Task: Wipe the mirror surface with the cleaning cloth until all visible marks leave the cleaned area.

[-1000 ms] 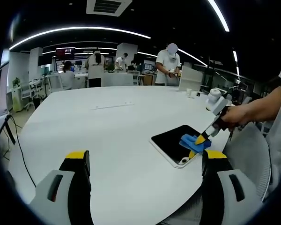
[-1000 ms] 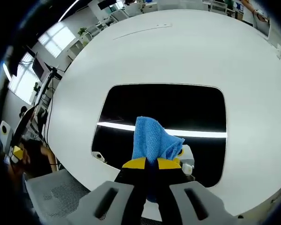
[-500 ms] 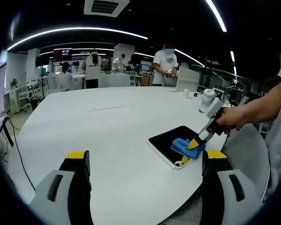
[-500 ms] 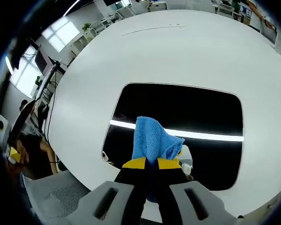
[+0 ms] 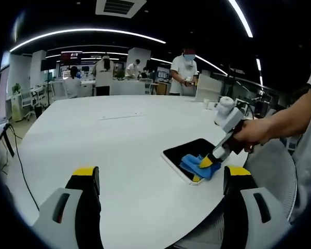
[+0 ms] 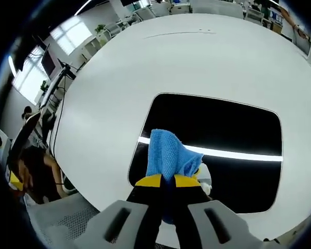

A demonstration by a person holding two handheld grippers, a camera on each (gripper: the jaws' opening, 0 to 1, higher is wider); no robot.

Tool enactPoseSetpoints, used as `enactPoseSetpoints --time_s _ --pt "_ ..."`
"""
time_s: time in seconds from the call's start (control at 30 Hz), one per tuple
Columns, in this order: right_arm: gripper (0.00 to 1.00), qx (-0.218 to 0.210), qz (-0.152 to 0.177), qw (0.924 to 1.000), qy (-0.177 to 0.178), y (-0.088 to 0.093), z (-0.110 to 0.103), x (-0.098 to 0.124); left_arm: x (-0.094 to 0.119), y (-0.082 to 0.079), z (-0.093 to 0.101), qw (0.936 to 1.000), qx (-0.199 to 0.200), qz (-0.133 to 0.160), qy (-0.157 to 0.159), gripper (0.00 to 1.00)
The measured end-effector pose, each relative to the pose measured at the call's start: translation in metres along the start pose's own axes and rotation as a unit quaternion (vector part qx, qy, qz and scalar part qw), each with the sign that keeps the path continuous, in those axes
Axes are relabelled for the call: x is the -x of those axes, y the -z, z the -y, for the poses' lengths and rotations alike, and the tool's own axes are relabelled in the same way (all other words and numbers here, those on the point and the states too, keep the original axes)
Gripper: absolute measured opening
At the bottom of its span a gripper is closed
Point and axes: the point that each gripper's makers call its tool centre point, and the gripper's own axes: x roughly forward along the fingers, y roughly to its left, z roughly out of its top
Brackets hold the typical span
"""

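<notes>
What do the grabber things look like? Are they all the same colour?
No. Each hand-held gripper has grey jaw bodies with black inner faces and yellow tips: the left hand-held gripper and the right hand-held gripper match. The person's hand is bare below a light short sleeve.

Blue cloth (image 6: 167,153), black mirror (image 6: 223,132), white table (image 6: 114,78), yellow-tipped tongs (image 6: 163,180).

Dark rounded-rectangle mirror (image 6: 217,140) flat on white table; bunched blue cloth (image 6: 168,155) pressed on its near edge.
</notes>
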Motion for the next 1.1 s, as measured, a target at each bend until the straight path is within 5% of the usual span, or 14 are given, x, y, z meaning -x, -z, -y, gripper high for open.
enactPoseSetpoints --time_s 1.1 --pt "0.01 0.028 -0.006 0.9995 -0.016 -0.005 -0.025 -0.008 -0.008 0.005 -0.002 0.9991 -0.028 -0.024 -0.019 0.99"
